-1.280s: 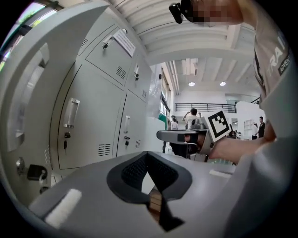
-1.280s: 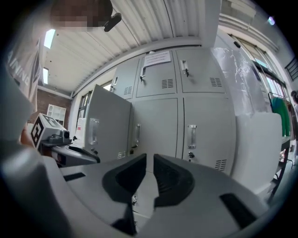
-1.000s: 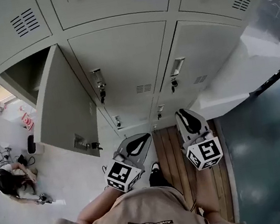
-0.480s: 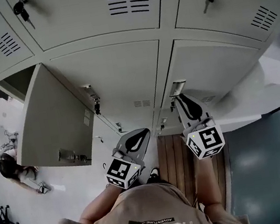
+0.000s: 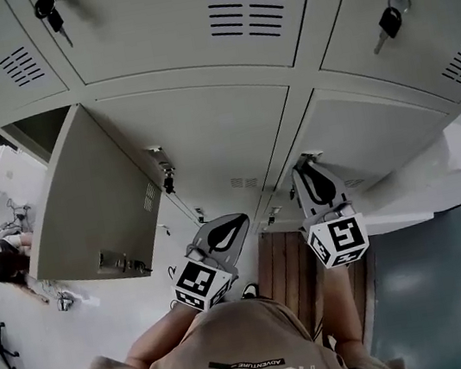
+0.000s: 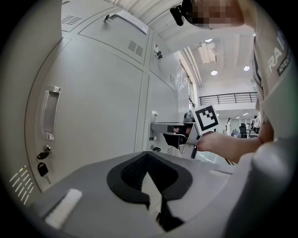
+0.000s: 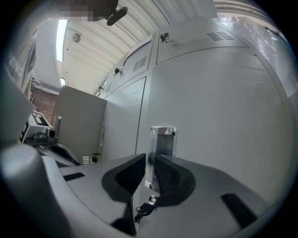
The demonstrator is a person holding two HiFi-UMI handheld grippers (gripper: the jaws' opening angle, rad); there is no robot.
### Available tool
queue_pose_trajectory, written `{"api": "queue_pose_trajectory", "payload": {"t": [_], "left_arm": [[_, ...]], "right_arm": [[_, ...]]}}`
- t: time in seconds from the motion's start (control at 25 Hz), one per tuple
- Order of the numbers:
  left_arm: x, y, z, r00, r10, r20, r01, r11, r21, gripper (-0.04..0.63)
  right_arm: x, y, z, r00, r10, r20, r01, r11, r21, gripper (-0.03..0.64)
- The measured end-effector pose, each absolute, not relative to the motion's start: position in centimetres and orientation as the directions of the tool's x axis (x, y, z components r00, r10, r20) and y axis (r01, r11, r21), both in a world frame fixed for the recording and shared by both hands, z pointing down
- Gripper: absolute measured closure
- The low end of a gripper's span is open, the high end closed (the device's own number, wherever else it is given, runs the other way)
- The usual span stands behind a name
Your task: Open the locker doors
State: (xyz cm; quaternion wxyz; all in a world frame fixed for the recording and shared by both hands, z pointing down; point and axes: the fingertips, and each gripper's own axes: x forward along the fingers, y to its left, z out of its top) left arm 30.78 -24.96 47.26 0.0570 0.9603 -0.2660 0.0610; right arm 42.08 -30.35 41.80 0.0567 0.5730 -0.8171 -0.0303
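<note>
A bank of grey lockers [image 5: 204, 131] fills the head view. The left locker door [image 5: 93, 202] stands swung open. The middle door's handle [image 5: 161, 160] and hanging keys [image 6: 42, 162] are untouched. My right gripper [image 5: 306, 164] is up at the right door's metal handle [image 7: 164, 139], and its jaws stand close on either side of the handle's edge, shut on it. A key [image 7: 143, 210] hangs just below. My left gripper [image 5: 235, 220] hangs lower between the doors, shut and empty [image 6: 146, 160], pointing past the middle door.
The open door's latch [image 5: 123, 263] juts out at my left. Keys hang in the upper doors [image 5: 53, 14] [image 5: 389, 19]. A person [image 5: 5, 262] crouches on the floor at far left. A wooden floor strip [image 5: 282, 271] runs below the lockers.
My right gripper has risen from below the right door's handle up onto it. My left gripper has stayed about where it was. The head view has tilted up the lockers.
</note>
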Motion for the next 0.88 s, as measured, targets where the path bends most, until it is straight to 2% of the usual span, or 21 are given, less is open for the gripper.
{"api": "queue_pose_trajectory", "payload": {"t": [0.24,0.88], "left_arm": [[30.4,-25.3,47.3,0.852,-0.503,0.145,-0.516,-0.853,0.077,0.589],[31.8,-22.5,47.0,0.901,-0.407,0.146,-0.421,-0.904,0.076,0.589]], "right_arm": [[42.3,-30.2,41.6,-0.364,-0.930,0.041,-0.930,0.366,0.043,0.589],[41.8,-22.3,41.3,-0.417,-0.908,0.029,-0.905,0.418,0.074,0.589]]}}
